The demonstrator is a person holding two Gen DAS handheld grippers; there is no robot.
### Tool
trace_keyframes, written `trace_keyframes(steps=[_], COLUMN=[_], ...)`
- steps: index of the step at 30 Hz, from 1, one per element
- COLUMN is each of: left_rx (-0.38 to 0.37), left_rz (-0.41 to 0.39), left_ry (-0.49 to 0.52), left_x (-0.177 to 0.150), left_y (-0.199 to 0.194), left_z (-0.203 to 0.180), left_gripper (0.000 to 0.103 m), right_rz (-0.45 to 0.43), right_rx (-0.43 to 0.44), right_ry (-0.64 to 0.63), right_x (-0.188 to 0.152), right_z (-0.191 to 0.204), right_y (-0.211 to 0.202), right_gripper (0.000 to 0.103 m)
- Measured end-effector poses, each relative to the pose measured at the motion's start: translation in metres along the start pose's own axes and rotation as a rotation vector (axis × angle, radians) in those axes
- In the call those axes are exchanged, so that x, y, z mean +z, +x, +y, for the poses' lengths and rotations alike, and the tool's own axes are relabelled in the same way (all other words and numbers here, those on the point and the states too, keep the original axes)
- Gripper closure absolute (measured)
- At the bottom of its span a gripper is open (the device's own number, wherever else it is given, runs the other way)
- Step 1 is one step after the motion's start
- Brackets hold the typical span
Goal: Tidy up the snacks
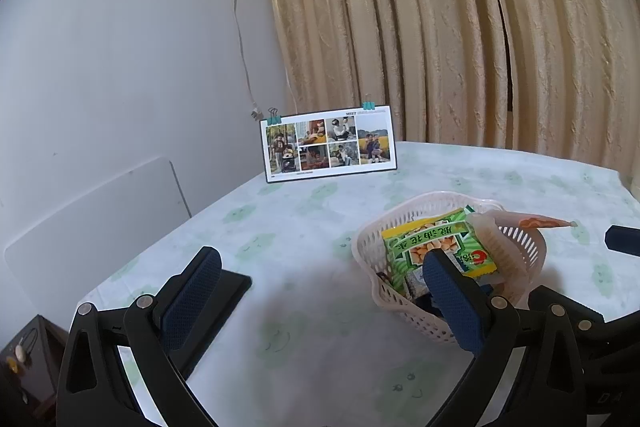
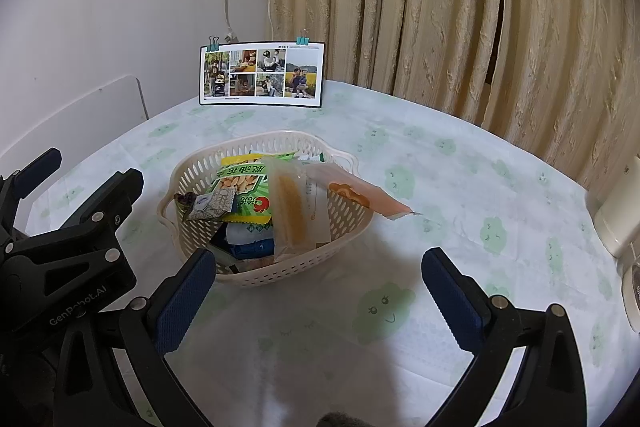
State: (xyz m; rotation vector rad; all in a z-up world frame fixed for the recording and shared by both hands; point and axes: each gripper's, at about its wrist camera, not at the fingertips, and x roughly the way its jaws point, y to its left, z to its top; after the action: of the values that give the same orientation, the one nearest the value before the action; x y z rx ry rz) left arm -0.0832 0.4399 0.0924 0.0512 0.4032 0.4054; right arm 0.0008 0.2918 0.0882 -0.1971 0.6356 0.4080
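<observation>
We carry two matching tools. Our left gripper (image 1: 320, 291) is matte black plastic, its linkage arms pinned with round silver rivets, and each finger is faced with a dark blue, finely textured pad (image 1: 192, 297). Our right gripper (image 2: 320, 291) has the same build. White lettering "GenRobot.AI" (partly blurred) marks the left one's body as seen from the right wrist camera.

Both views evenly lit, soft daylight, no glare. Diffuse shadows on tablecloth (image 2: 460, 155) under gripper fingers (image 2: 182, 301) (faint, blurry edges). Strong fisheye bend + black vignette at corners. Curtain (image 1: 460, 27) sharp; fingers close to the lens slightly soft.
</observation>
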Motion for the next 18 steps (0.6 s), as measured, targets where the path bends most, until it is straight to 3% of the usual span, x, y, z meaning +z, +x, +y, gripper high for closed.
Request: trace_keyframes(steps=[18], left_rx=[0.000], left_rz=[0.002], left_ry=[0.001], left_x=[-0.0014], left_y=[0.0006], left_z=[0.0026], left_gripper=[0.003], right_rz=[0.002], right_rx=[-0.002], right_ry=[-0.002], right_x=[0.0001], right_z=[-0.0001], right_y=[-0.0002], right_gripper=[0.001])
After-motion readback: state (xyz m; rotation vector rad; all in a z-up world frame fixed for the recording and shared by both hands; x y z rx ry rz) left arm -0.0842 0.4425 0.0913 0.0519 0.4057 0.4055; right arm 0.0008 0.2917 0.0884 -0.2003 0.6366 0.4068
